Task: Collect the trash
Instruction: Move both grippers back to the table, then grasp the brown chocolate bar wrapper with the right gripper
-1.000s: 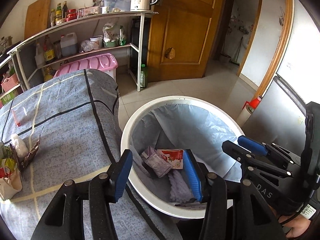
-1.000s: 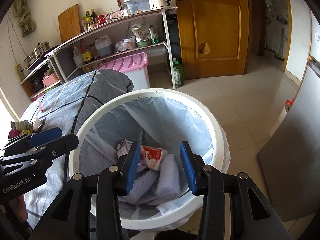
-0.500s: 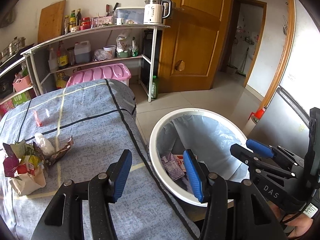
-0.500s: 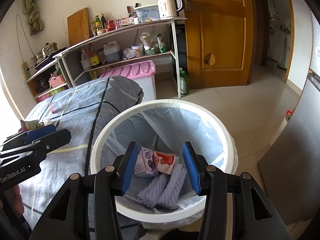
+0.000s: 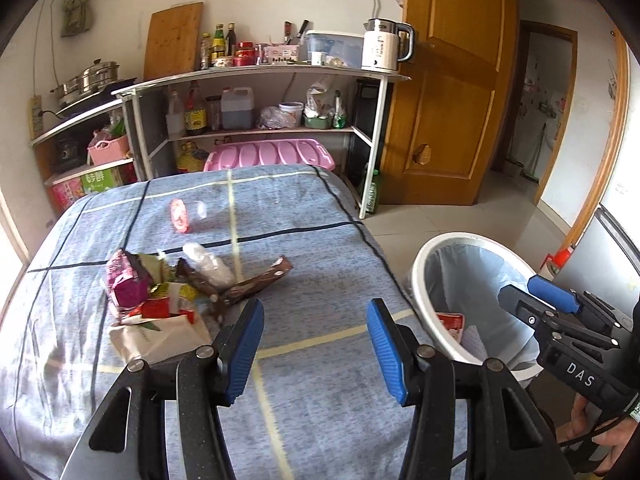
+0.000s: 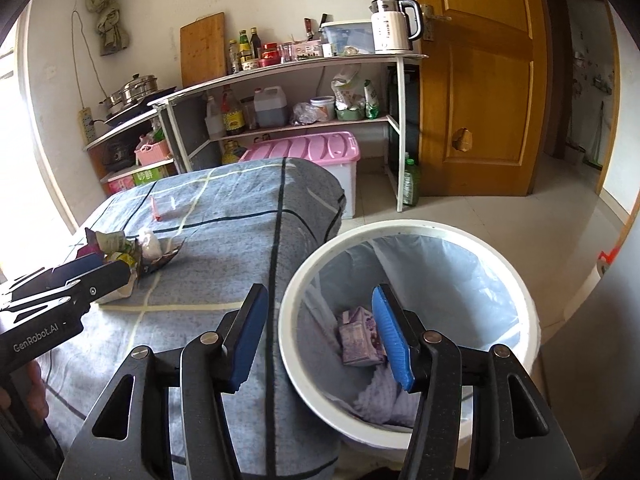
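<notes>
On the desk, under a blue-grey checked cloth [image 5: 320, 400], trash pile [image 5: 160, 300] sits left of centre: pink carton [image 5: 126, 284], red-and-green wrappers, crumpled clear plastic [image 5: 208, 264], brown wrapper [image 5: 260, 282] sticking out toward the right, beige paper bag [image 5: 160, 336] at the near edge of the pile. Small clear packet with red end [image 5: 184, 216] lies apart, further back on the cloth.

Left gripper [image 5: 316, 344] hangs over the cloth, just right of the pile, jaws part-open, nothing between them, blue pads bare. Not touching any trash.

Right gripper [image 6: 320, 336] straddles the desk edge and the bin rim; jaws are opening, nothing between them. Left pad over the cloth, right pad over the bin mouth. From the left wrist view it shows at far right beside the bin, with a person's hand [image 5: 596, 432] on its handle.

White bin [image 6: 520, 280] with pale blue liner stands on the tiled floor, right against the desk edge. Inside: purple carton [image 6: 356, 336], white foam netting [image 6: 380, 396] below it, a red-and-white packet [image 5: 450, 324] seen from the left wrist view.

Behind: shelf unit [image 5: 280, 76] with bottles, kettle [image 5: 384, 46], pink-lidded box [image 6: 312, 148], wooden door [image 6: 480, 80].
</notes>
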A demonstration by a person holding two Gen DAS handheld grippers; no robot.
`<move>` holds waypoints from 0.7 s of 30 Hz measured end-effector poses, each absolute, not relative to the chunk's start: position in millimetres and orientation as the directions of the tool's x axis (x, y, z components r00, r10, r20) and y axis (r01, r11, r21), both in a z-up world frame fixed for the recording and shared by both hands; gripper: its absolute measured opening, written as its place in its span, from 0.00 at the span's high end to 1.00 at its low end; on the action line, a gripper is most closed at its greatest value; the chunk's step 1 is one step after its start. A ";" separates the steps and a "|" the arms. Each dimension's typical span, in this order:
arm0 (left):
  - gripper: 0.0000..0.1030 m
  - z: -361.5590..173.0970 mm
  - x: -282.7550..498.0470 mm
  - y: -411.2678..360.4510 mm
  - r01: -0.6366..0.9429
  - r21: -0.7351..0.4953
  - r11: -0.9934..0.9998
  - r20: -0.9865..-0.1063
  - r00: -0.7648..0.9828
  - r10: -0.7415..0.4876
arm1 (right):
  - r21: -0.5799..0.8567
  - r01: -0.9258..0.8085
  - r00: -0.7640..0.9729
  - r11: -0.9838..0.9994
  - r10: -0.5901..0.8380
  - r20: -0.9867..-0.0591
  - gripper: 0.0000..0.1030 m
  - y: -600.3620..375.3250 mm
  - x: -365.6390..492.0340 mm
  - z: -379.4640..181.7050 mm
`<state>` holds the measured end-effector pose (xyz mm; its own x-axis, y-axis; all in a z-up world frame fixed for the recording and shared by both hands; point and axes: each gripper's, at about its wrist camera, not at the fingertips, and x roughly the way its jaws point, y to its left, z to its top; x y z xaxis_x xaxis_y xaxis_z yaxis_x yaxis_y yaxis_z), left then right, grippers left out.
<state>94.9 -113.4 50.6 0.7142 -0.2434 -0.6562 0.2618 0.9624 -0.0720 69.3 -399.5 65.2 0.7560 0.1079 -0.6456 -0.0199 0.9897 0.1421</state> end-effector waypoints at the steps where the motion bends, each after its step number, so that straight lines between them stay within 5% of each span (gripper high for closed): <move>1: 0.48 50.2 95.1 -104.0 0.243 -0.076 0.967 -0.659 0.716 -0.232 | 0.142 -0.032 0.754 0.989 0.117 -0.647 0.46 -393.6 70.4 64.9; 21: 0.46 31.3 102.5 37.0 0.010 -0.166 0.986 -0.684 0.719 -0.123 | 0.175 -0.213 0.679 0.961 0.275 -0.680 0.46 -298.4 105.2 48.3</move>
